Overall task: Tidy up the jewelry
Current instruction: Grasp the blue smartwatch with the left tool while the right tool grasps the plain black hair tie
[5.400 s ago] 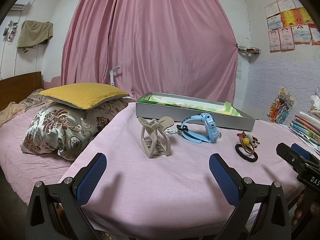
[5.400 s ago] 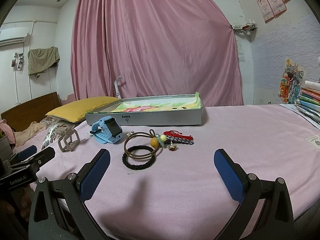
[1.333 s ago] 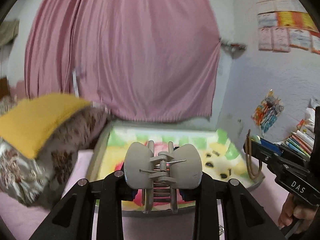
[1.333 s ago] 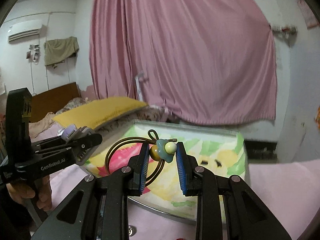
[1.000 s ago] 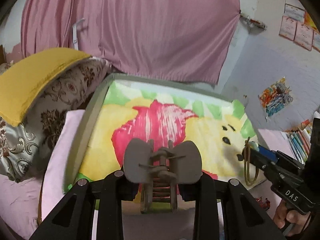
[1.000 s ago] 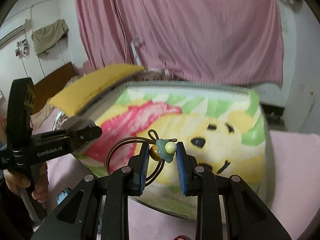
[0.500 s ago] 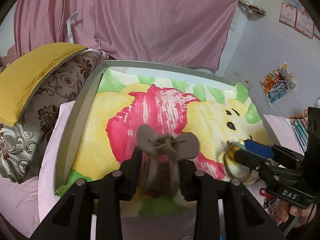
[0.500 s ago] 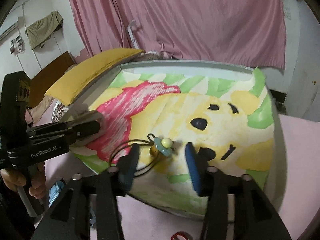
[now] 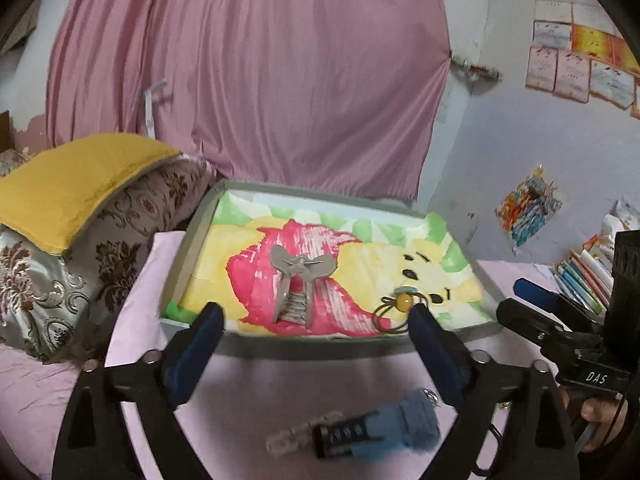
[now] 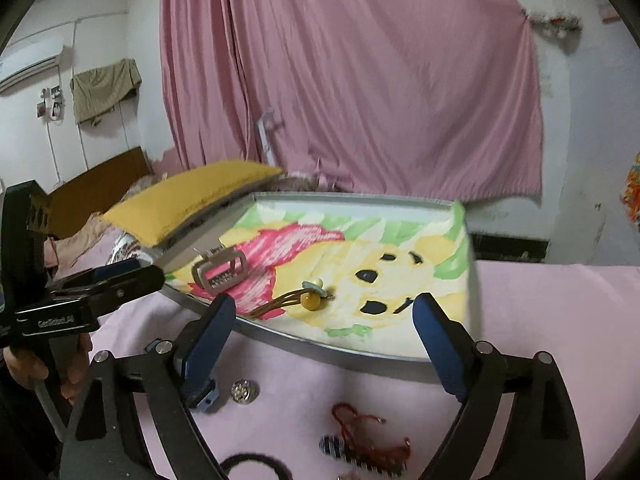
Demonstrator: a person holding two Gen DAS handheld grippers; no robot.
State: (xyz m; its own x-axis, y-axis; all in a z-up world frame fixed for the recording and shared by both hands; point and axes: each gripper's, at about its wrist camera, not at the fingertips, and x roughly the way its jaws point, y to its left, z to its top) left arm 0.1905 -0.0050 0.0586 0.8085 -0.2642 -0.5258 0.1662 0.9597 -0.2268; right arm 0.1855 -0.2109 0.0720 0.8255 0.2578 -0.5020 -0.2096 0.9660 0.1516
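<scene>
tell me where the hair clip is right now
The hair clip lies in the tray, on the pink patch of its lining, left of the hair tie.

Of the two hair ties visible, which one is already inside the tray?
The brown hair tie with the amber bead, lying in the grey tray. The plain black hair tie lies outside on the pink sheet.

The left gripper [image 9: 314, 354] has just opened; its fingers [image 9: 196, 350] stand wide and empty. The hair claw [image 9: 300, 284] lies in the tray [image 9: 192, 236], beside the beaded hair tie [image 9: 394, 308].
</scene>
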